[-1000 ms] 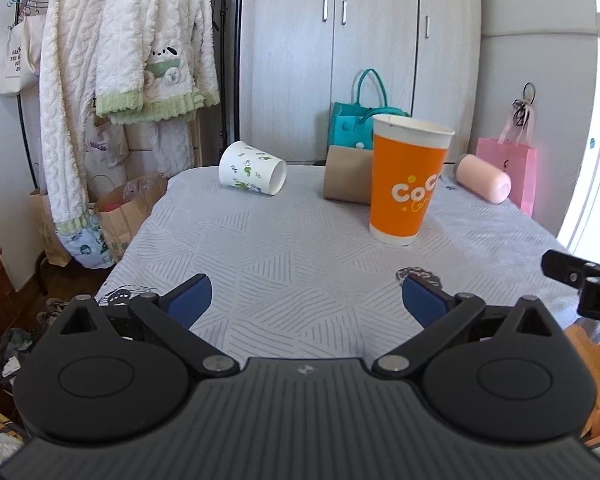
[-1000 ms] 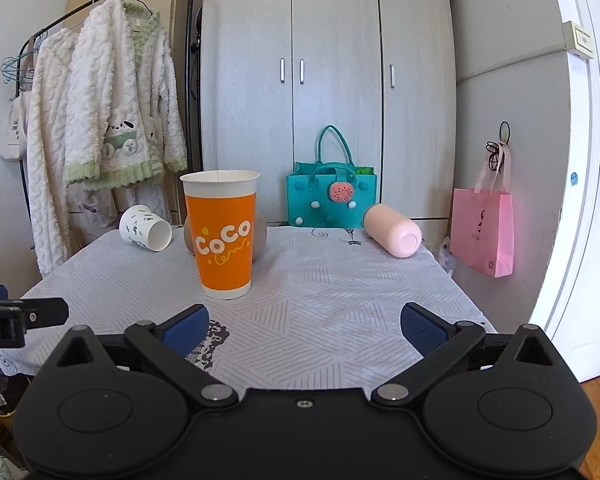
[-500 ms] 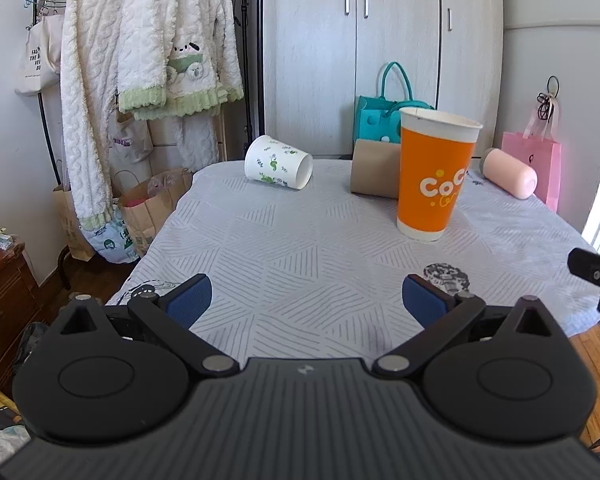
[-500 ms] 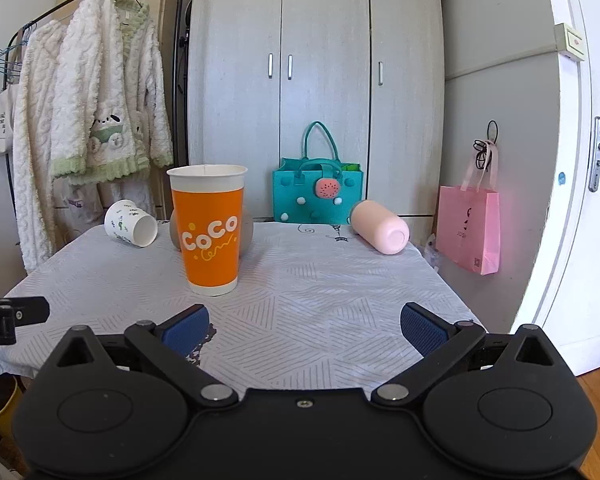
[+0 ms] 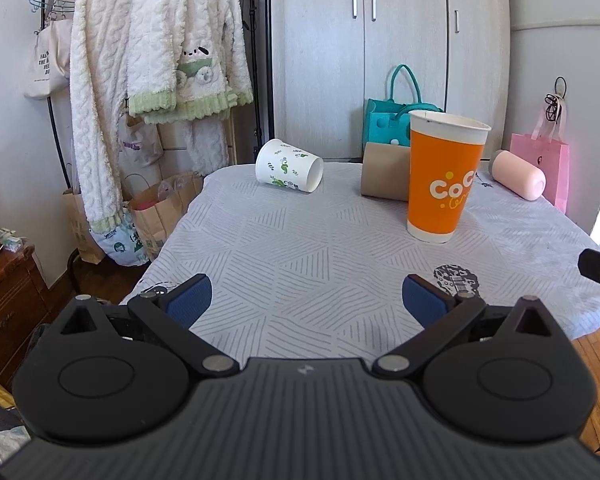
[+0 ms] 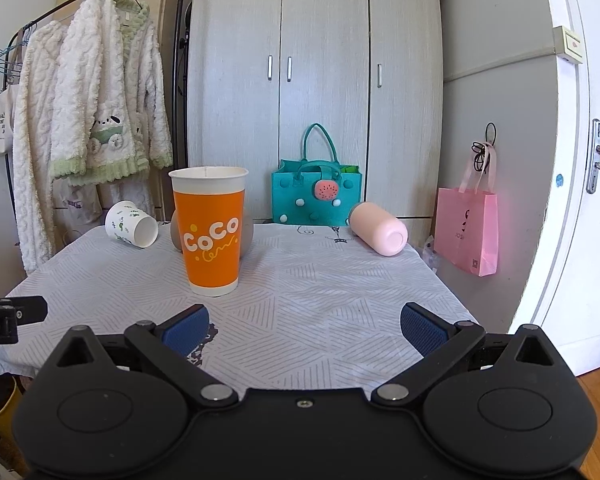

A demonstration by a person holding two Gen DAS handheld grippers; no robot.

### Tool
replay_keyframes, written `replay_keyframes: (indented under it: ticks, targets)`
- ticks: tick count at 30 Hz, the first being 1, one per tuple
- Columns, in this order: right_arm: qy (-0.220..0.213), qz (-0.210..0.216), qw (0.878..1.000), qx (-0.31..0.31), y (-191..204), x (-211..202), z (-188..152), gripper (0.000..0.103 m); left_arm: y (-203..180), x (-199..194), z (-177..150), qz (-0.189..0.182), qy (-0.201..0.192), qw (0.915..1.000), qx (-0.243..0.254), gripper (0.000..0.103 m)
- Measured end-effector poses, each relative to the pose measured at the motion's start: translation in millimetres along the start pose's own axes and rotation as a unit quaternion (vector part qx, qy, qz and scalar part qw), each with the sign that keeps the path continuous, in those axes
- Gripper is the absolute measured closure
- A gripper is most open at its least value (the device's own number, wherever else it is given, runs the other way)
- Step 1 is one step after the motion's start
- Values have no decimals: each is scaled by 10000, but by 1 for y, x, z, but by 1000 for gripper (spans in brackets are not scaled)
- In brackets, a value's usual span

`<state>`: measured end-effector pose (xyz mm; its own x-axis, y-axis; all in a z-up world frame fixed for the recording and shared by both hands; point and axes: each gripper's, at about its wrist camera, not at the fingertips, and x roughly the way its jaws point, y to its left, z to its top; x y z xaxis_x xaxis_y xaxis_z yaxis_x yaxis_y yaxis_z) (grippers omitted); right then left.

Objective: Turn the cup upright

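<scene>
Left gripper (image 5: 306,300) fingers spread, empty; it has drawn back from the upright orange cup (image 5: 444,178), with the white cup (image 5: 290,171) tipped to its left. Right gripper (image 6: 304,326) likewise agape; pink cup (image 6: 378,230) lies to the orange cup's right, awaiting flipping.

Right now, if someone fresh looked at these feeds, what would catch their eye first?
The tall orange cup standing upright mid-table, the only cup on its base. Behind it three lie on their sides: a white leaf-print cup at the far left, a brown cup partly hidden directly behind, and a pink cup at the far right. Both tongs, left and right, hang open at the near edge, holding nothing.
</scene>
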<state>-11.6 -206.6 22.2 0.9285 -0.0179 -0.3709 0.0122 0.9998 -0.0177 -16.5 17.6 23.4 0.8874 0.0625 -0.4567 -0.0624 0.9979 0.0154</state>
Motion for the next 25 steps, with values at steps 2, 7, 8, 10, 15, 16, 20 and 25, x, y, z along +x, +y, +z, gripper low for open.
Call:
replay_keyframes:
  ticks: [2, 7, 8, 10, 15, 16, 20, 25]
  targets:
    - [-5, 0, 10000, -17, 1, -1, 0, 0, -1, 0, 0, 114, 9, 9999, 30, 0]
    - [-26, -9, 10000, -42, 4, -5, 1, 0, -2, 2, 0, 254, 63, 9996, 99, 0]
    - [-28, -10, 10000, -45, 4, -6, 1, 0, -1, 2, 0, 232, 72, 9997, 87, 0]
    - [-26, -10, 10000, -41, 4, -5, 1, 0, 1, 1, 0, 182, 91, 9998, 49, 0]
    - [-19, -30, 10000, -34, 5, -6, 1, 0, 2, 1, -1, 111, 93, 9999, 55, 0]
    - [-13, -33, 10000, -36, 5, -6, 1, 0, 2, 0, -1, 112, 85, 9999, 67, 0]
    - [-7, -37, 10000, -43, 5, -6, 1, 0, 2, 0, -1, 102, 65, 9999, 96, 0]
    - [-11, -47, 10000, -36, 4, -5, 0, 0, 1, -1, -1, 57, 74, 9999, 124, 0]
